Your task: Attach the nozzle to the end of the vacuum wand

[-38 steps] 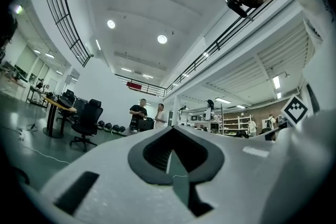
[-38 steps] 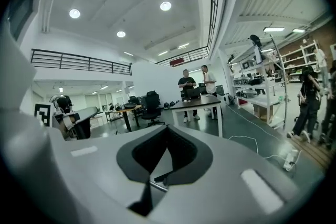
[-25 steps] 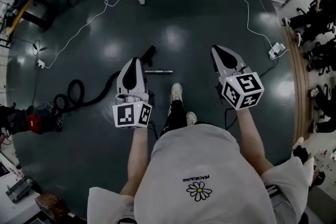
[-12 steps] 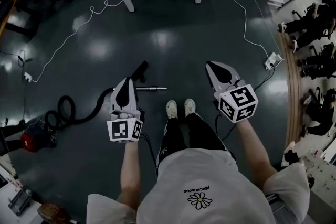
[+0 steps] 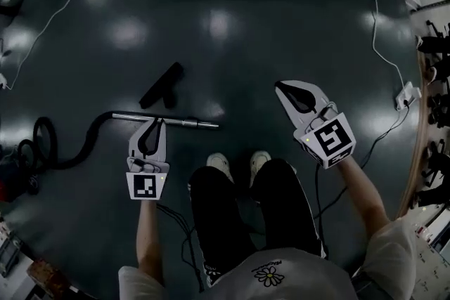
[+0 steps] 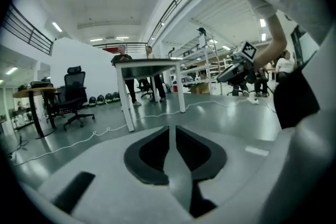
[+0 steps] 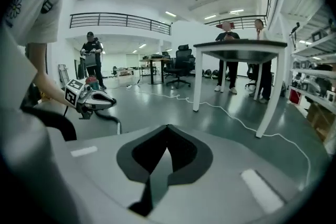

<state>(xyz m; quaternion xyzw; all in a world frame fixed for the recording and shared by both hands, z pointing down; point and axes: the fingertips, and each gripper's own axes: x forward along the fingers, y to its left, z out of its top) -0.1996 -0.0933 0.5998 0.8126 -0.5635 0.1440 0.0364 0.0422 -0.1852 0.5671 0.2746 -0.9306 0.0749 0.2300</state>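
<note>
At the far left a black hose [image 5: 83, 147] curls over the dark floor [image 5: 225, 46] and runs into the vacuum wand [image 5: 190, 124], a silver tube lying flat with its free end pointing right. The left gripper [image 5: 156, 123] hangs at the wand's hose end. In the head view its tips overlap the tube, and whether they touch it cannot be told. Its jaws are opening, with only a narrow slit between them (nothing stands in that slit). The nozzle [image 5: 162, 86], black and flat, lies aslant on the floor just beyond the wand, apart from it and unattached. Near the wand's free end are the person's two pale shoes [image 5: 219, 165]. Further right, well apart from wand and nozzle, the right gripper [image 5: 281, 86] is held over bare floor with its jaws closed together and empty. A white cable [image 5: 373, 10] loops across the floor at the far right to a power strip [image 5: 406, 96].
</note>
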